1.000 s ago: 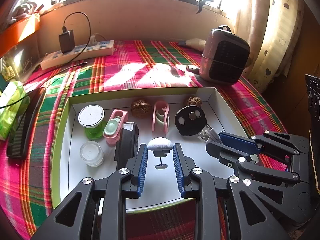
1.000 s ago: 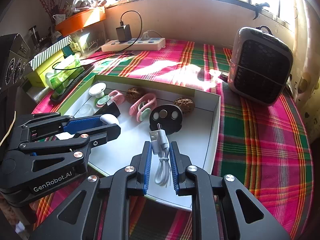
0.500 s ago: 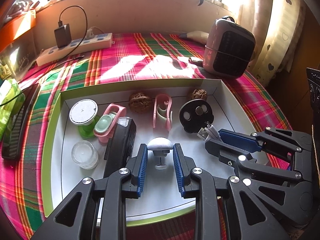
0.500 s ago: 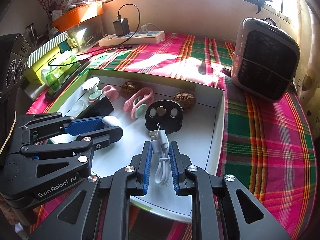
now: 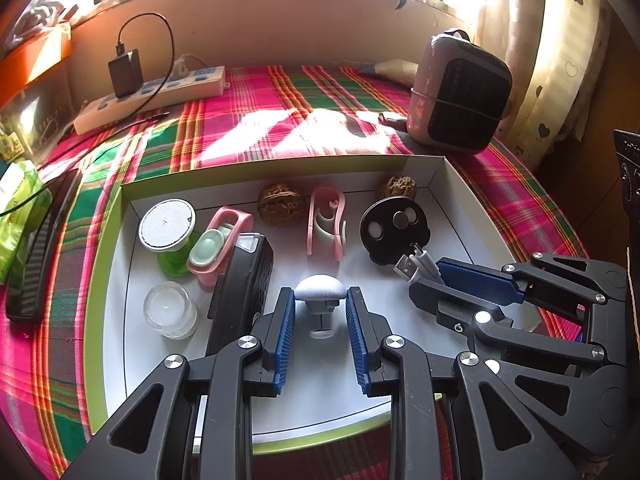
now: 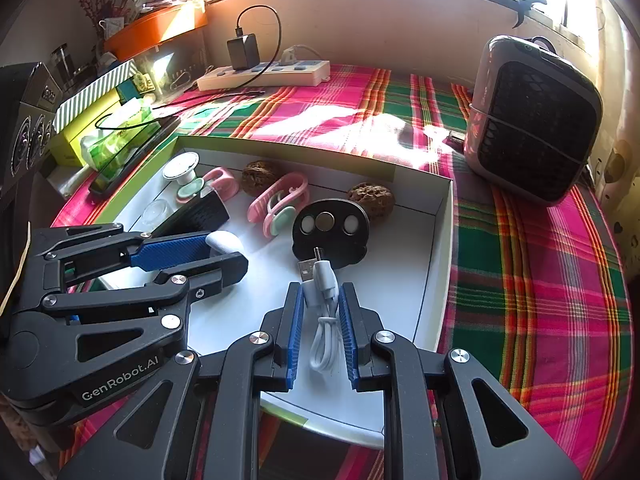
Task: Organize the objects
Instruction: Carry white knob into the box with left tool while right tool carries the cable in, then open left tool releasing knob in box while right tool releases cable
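My left gripper (image 5: 320, 300) is shut on a small white mushroom-shaped stand (image 5: 320, 289), held low over the white tray (image 5: 452, 184). My right gripper (image 6: 320, 292) is shut on a coiled white USB cable (image 6: 322, 280), also over the tray, beside a black round disc (image 6: 330, 226). The right gripper (image 5: 430, 274) and the cable plug (image 5: 406, 266) show in the left wrist view. The left gripper (image 6: 226, 250) shows in the right wrist view.
The tray holds a black box (image 5: 240, 288), a clear jar (image 5: 170, 312), a green-based round pad (image 5: 168, 226), two pink clips (image 5: 326, 220), two walnuts (image 5: 280, 204). A heater (image 6: 536, 120) stands right, a power strip (image 6: 264, 72) at the back, clutter (image 6: 112, 120) on the left.
Both grippers have moved forward and lower over the tray with their objects still held. The tray contents look larger and have not shifted.
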`<state>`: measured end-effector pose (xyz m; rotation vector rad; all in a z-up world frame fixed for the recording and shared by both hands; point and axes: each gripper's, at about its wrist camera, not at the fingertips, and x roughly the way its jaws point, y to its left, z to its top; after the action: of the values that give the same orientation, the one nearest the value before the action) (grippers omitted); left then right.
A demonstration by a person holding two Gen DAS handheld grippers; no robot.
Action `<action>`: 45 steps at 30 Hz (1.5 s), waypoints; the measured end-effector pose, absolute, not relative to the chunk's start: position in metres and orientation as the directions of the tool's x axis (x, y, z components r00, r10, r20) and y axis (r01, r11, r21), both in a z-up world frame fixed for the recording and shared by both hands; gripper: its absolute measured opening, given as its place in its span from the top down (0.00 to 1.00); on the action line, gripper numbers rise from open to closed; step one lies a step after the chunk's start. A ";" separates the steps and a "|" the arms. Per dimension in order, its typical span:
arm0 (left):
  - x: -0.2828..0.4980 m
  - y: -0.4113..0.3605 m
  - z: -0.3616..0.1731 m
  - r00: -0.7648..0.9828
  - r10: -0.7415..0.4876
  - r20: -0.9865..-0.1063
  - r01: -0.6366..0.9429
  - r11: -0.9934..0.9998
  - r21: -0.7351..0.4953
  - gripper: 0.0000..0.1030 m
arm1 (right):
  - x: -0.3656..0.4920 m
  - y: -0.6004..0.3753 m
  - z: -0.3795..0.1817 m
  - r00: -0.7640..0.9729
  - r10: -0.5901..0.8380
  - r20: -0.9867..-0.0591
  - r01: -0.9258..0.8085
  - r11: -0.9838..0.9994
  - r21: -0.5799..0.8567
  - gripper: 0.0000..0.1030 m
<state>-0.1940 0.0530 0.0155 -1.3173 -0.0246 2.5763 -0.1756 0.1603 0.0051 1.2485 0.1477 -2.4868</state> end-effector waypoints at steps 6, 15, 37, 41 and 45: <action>-0.194 0.053 0.016 -0.561 0.219 -0.798 -0.211 -0.970 -0.118 0.76 | -0.175 0.158 0.004 -0.546 -0.263 -0.796 0.357 -0.932 0.063 0.81; -0.194 0.054 0.016 -0.565 0.192 -0.803 -0.200 -0.975 -0.092 0.74 | -0.172 0.159 0.006 -0.559 -0.252 -0.790 0.339 -0.939 0.060 0.78; -0.167 0.044 0.033 -0.626 0.108 -0.773 -0.121 -0.992 -0.040 0.72 | -0.147 0.156 0.018 -0.605 -0.217 -0.766 0.283 -0.958 0.048 0.65; -0.156 0.042 0.037 -0.644 0.084 -0.761 -0.101 -0.995 -0.024 0.72 | -0.138 0.157 0.023 -0.623 -0.219 -0.751 0.268 -0.962 0.058 0.65; -0.144 0.041 0.041 -0.662 0.066 -0.747 -0.090 -0.996 -0.008 0.72 | -0.128 0.158 0.027 -0.645 -0.213 -0.734 0.252 -0.966 0.060 0.56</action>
<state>-0.1445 0.0408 0.0411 -1.2515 0.0456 2.7876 -0.1279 0.1578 0.0272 1.1681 0.0695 -2.6366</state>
